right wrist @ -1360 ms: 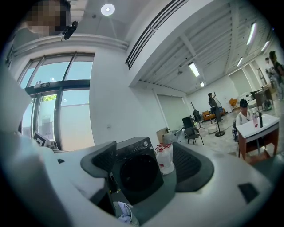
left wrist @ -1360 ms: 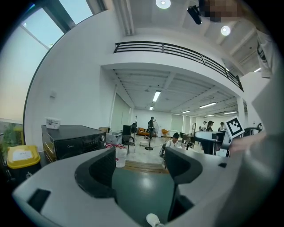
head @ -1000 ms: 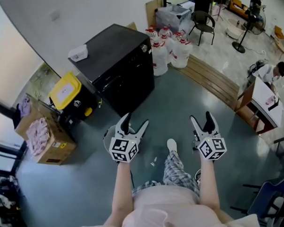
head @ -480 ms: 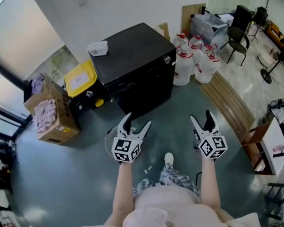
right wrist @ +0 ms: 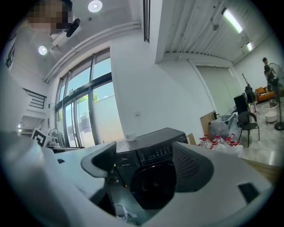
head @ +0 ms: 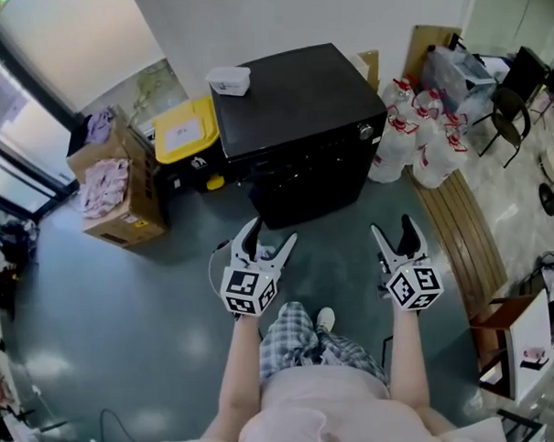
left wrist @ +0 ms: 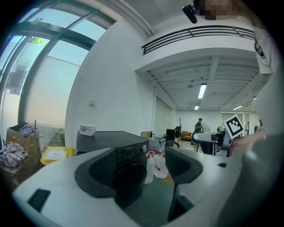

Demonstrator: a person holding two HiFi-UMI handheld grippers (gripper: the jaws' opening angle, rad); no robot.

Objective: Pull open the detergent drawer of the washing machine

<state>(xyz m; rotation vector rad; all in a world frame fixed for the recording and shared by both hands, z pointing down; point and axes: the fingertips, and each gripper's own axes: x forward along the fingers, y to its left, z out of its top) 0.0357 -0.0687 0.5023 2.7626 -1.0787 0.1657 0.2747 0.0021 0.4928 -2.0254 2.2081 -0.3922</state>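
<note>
White tub point(head: 229, 80) atop washing machine point(head: 300, 114); cardboard box point(head: 126, 228) holds cloth point(head: 101, 187)

We are looking down at a grey-green floor point(head: 125, 314). The washer point(head: 296, 123) is standing on it by the wall. A yellow-lidded bin point(head: 186, 132) is sitting just beside it, then a cardboard box point(head: 120, 190). White jugs point(head: 420, 140) are crowding the washer's other side, and wooden slats point(head: 461, 226) are lying near them.
</note>
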